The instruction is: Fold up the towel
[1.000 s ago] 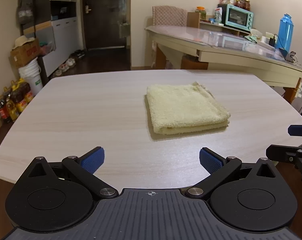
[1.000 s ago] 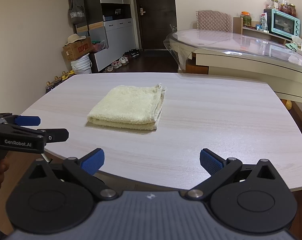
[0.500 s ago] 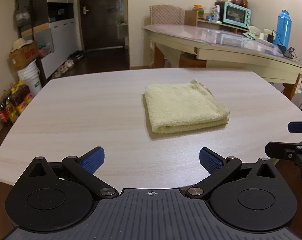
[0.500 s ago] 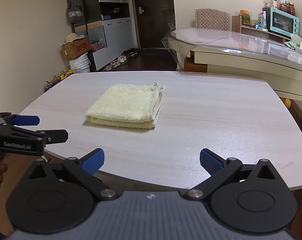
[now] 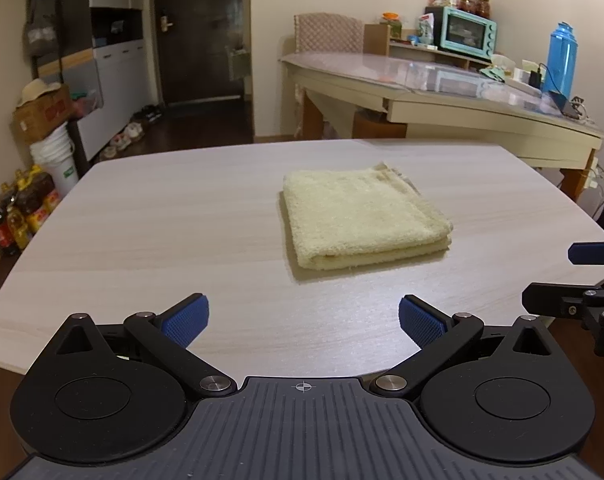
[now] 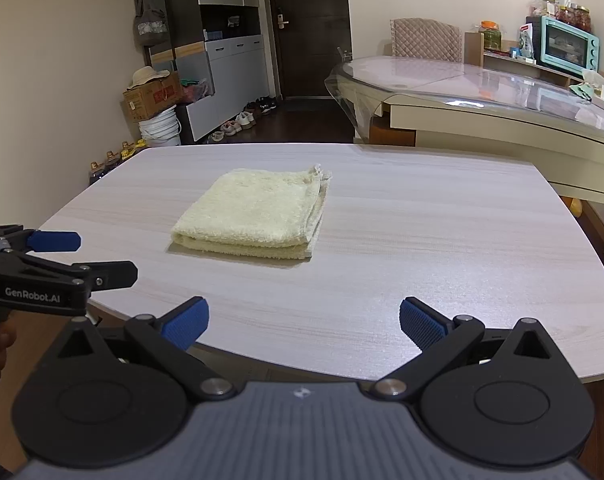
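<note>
Both jaws stand spread and empty at the bench's (image 5: pixel 150 216) near edge. My left gripper (image 5: pixel 304 318) faces the folded towel (image 5: pixel 360 216) almost straight ahead; from my right gripper (image 6: pixel 304 318) the towel (image 6: pixel 258 210) lies ahead-left, farther off.

A pale yellow towel (image 5: pixel 362 216) is lying on the light woodgrain table (image 5: pixel 162 220); blue-padded black grippers are showing at six o'clock.
</note>
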Motion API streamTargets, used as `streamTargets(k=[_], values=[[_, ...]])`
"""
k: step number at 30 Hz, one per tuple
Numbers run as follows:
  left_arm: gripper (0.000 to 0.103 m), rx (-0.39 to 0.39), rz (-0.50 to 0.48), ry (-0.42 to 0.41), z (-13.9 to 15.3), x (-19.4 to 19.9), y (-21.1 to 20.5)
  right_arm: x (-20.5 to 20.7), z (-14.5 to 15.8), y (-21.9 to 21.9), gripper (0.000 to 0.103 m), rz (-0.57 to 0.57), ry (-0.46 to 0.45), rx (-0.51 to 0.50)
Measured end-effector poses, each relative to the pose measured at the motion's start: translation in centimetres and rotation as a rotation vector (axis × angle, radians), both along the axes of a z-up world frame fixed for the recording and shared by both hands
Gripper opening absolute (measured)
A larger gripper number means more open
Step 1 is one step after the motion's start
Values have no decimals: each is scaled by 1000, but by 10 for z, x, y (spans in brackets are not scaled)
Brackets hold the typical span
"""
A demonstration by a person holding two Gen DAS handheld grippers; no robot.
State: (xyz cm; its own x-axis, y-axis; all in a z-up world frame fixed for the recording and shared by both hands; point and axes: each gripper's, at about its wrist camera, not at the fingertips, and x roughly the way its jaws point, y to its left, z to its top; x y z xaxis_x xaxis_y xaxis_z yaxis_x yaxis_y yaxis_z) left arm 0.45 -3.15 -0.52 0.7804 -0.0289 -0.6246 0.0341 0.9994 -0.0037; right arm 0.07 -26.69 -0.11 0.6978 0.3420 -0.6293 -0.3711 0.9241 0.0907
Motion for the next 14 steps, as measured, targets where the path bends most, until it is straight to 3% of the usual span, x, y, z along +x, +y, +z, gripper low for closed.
streamTargets(k=[14], values=[[103, -13, 9, -8, 0, -1, 2, 0, 1, 1, 103, 1, -2, 0]])
